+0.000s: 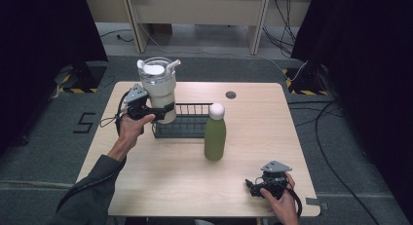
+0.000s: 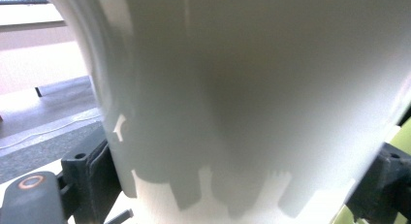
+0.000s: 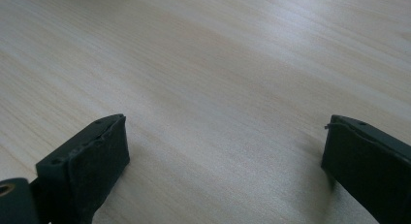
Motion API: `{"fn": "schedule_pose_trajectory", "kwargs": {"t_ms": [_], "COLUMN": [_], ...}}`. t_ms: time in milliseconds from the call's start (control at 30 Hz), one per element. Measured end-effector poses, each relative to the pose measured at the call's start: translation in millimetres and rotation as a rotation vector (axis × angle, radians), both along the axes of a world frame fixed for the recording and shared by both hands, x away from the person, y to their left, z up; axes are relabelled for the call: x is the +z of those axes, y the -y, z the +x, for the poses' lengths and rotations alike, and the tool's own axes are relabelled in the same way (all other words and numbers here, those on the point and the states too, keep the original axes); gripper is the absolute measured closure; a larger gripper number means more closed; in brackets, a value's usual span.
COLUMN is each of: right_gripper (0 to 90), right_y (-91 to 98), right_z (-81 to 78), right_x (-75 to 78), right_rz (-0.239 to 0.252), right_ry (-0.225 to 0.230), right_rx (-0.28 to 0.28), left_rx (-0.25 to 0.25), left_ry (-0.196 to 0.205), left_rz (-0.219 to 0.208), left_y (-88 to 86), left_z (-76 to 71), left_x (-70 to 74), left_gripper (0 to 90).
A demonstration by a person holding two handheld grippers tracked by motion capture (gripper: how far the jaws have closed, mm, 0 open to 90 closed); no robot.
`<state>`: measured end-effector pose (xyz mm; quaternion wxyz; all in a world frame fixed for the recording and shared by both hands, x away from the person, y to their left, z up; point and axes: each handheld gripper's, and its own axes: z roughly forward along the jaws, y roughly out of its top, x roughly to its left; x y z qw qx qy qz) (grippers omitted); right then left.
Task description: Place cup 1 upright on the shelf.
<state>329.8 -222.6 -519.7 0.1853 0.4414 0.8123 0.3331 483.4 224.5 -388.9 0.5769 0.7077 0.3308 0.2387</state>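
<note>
Resting on grey carpet, a pale wood-grain table (image 1: 160, 186) carries everything here, smooth and matte with rounded corners. Near its far-left corner a black wire rack (image 1: 187, 120) sits low and open, thin stiff bars forming a shallow basket. The tumbler (image 1: 157, 91), a large cream cup with a clear lid, a straw and a side handle, is held upright at the rack's left end; whether its base touches the rack cannot be told. The left gripper (image 1: 163, 110) is clamped around the cup's lower, narrower part, the jaws pressed against both sides of the smooth, pale wall (image 2: 252, 88). The cup looks rigid, bulky and probably top-heavy, its coated wall likely slick, so a low grip on the narrow base seems the surest hold. A green bottle (image 1: 215, 137) with a rounded white cap stands near the table's middle, just in front of the rack. The right gripper (image 1: 252, 186) rests near the near-right corner, jaws spread wide over bare wood (image 3: 218, 64), holding nothing.
</note>
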Motion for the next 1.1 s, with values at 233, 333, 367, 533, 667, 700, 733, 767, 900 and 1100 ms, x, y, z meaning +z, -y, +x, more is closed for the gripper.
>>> {"fn": "schedule_pose_trajectory", "kwargs": {"t_ms": [233,333,367,533,667,700,733,767,900,1100], "right_gripper": [3.0,3.0,3.0,3.0,3.0,3.1,3.0,3.0,3.1,3.1], "right_y": [-0.1,-0.1,-0.1,0.0,-0.1,-0.1,0.0,0.0,0.0,-0.1], "right_z": [0.1,0.1,0.1,0.0,0.1,0.1,0.0,0.0,0.1,0.0], "right_x": [-0.2,-0.2,-0.2,0.0,-0.2,-0.2,0.0,0.0,-0.2,-0.1], "right_rz": [0.001,0.001,0.001,0.000,0.000,0.000,0.000,0.000,0.000,0.000], "right_ry": [0.002,0.002,0.002,0.001,0.002,0.002,0.000,0.000,0.003,0.004], "right_rx": [0.000,-0.001,-0.001,0.000,0.000,0.000,0.000,0.000,0.000,0.000], "left_rx": [0.015,0.018,0.018,0.026,0.034,0.034,0.035,0.037,0.041,0.045], "left_ry": [0.005,-0.001,-0.001,-0.005,-0.004,-0.006,-0.008,-0.006,-0.010,-0.019], "left_rz": [0.001,-0.001,-0.001,0.000,0.003,-0.005,-0.004,0.002,0.013,0.009], "left_y": [1.4,2.7,2.7,4.5,4.9,5.1,5.1,5.2,5.5,4.9], "left_z": [7.8,11.7,11.7,15.8,20.0,20.8,21.4,21.8,22.5,24.2], "left_x": [-5.3,-8.3,-8.3,-11.3,-13.5,-14.1,-14.6,-15.3,-19.5,-26.3], "left_gripper": [10.6,10.6,10.6,10.6,10.6,10.6,10.6,10.6,10.6,10.6]}}
